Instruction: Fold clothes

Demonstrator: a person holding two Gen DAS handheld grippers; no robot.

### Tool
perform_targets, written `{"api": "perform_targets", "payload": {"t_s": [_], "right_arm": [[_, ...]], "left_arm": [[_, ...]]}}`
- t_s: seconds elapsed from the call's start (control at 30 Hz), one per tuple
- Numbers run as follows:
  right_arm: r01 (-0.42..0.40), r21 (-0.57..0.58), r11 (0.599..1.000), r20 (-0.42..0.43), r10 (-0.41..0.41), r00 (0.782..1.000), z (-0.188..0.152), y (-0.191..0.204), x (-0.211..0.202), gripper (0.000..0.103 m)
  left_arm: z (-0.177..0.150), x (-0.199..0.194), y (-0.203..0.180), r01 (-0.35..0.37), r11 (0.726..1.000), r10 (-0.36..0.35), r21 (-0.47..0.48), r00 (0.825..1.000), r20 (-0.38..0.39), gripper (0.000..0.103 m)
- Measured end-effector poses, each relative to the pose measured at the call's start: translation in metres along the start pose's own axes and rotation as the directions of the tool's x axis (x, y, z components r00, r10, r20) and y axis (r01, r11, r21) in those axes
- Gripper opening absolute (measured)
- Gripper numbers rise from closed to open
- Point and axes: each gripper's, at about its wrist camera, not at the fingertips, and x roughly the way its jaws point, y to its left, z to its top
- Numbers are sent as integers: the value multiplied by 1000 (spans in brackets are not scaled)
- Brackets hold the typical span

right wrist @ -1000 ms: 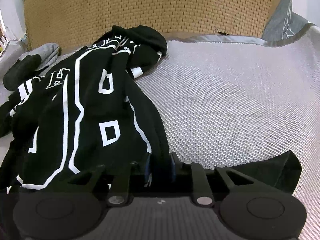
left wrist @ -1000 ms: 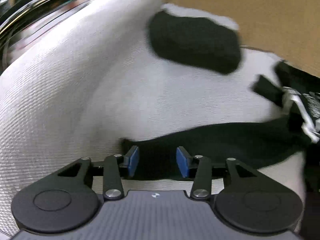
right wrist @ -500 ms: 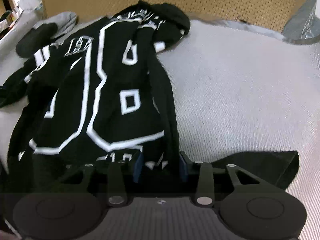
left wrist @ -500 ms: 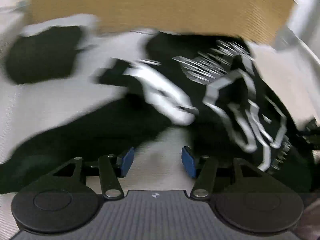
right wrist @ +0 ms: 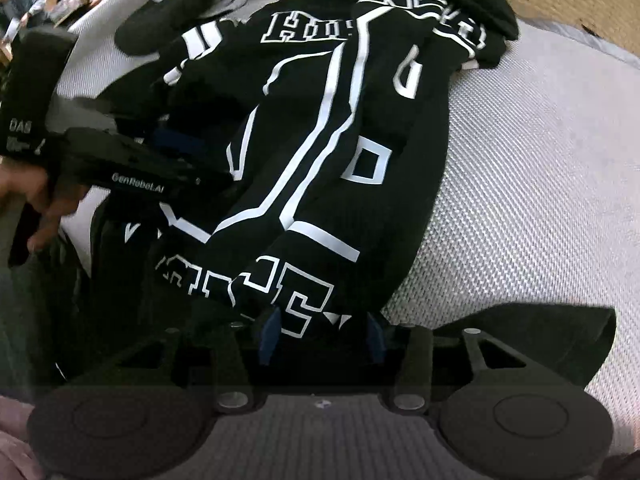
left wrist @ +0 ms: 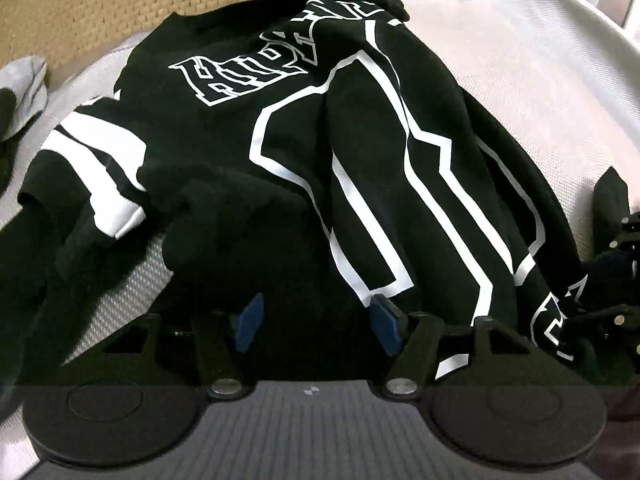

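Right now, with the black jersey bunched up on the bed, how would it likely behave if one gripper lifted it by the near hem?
The black jersey would probably drape and sag rather than hold shape: it already lies in soft ridges and folds. Its striped sleeve, lying loose to one side, would likely trail behind. On the textured woven cover it should drag more than slide freely.

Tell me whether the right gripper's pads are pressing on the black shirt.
Cannot tell. In the right wrist view the right gripper stands open with the black shirt's hem between its pads, but any pressing is hidden.
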Motion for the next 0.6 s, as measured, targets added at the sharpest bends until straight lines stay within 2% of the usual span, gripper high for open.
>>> {"api": "perform_targets", "payload": {"t_s": [0.07,0.13,0.2,0.23,0.27,0.43,0.5,0.6], "right_arm": [[-8,-14,1000,0,8,1000,2,-2,-4,50],[-18,14,1000,43,17,999,2,-16,-14,49],[36,26,999,81,-38,996,8,-23,-25,49],[68,28,997,105,-71,992,12,-26,-32,49],[86,23,996,135,-89,987,16,-31,-40,49],[161,23,987,300,-161,940,55,-64,-54,52],[212,12,977,328,-204,923,78,-70,-42,52],[300,-80,950,370,-252,894,108,-68,-19,52]], "left_arm": [[4,2,2,-45,999,44,4,999,13,67],[8,5,9,-37,999,37,-27,999,18,68],[11,7,18,-44,997,45,-60,999,28,68],[13,10,20,-72,995,74,-70,997,33,64],[15,13,23,-116,991,119,-70,992,36,54],[29,22,42,-90,987,94,-135,995,29,53],[33,26,47,-77,987,81,-140,996,23,53],[35,29,48,-71,986,76,-153,997,24,53]]}}
